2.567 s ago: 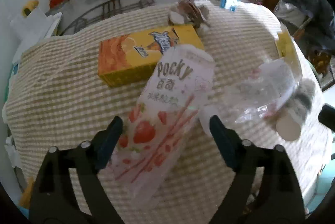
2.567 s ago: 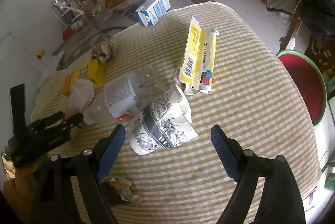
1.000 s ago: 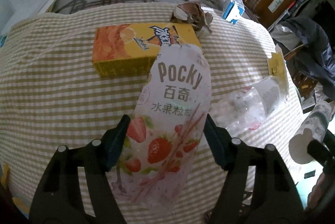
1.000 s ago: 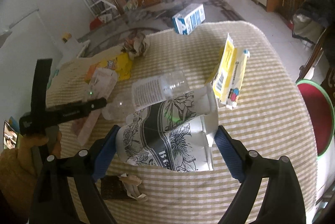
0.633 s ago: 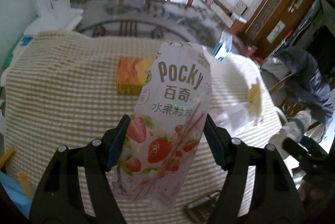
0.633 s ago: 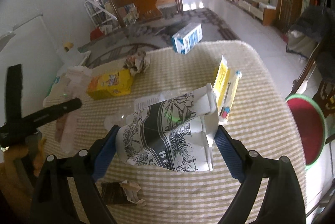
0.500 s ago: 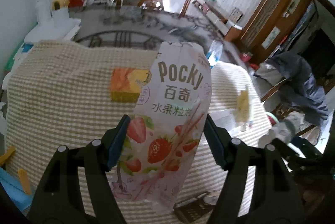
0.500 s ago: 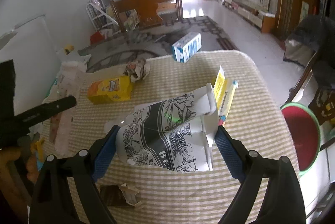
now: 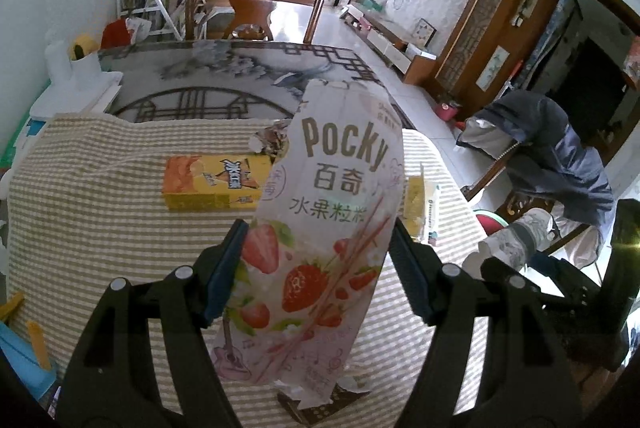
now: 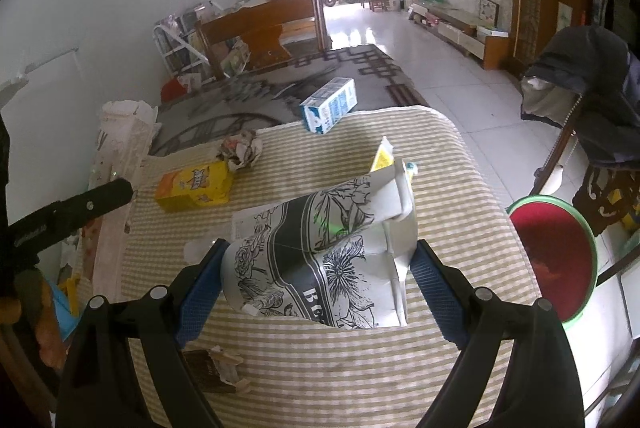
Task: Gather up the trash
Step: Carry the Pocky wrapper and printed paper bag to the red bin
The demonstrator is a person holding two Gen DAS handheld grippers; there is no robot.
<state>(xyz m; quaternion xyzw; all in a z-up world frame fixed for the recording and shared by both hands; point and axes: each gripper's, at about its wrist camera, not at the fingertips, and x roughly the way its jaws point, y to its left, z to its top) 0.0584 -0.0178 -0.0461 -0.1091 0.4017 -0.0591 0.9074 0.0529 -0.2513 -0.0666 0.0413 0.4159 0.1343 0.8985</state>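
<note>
My left gripper (image 9: 318,264) is shut on a pink Pocky strawberry wrapper (image 9: 336,212) and holds it upright, high above the table. My right gripper (image 10: 318,274) is shut on a crushed black-and-white floral paper cup (image 10: 320,260), also lifted above the table. On the striped tablecloth (image 10: 440,188) lie a yellow-orange snack box (image 10: 196,186), a crumpled paper wad (image 10: 242,148), a flattened yellow carton (image 10: 382,156), a clear plastic bottle partly hidden behind the cup (image 10: 248,224) and a small brown wrapper scrap (image 10: 214,372).
A blue-and-white milk carton (image 10: 330,104) stands at the table's far edge. A red stool with a green rim (image 10: 556,252) sits right of the table. A chair draped with a dark jacket (image 10: 588,84) stands further right. A glass-topped table (image 9: 224,80) adjoins the far side.
Both grippers closed on their items, the left on the Pocky wrapper and the right on the floral cup, then lifted them well above the table. The table looks smaller and further away now.
</note>
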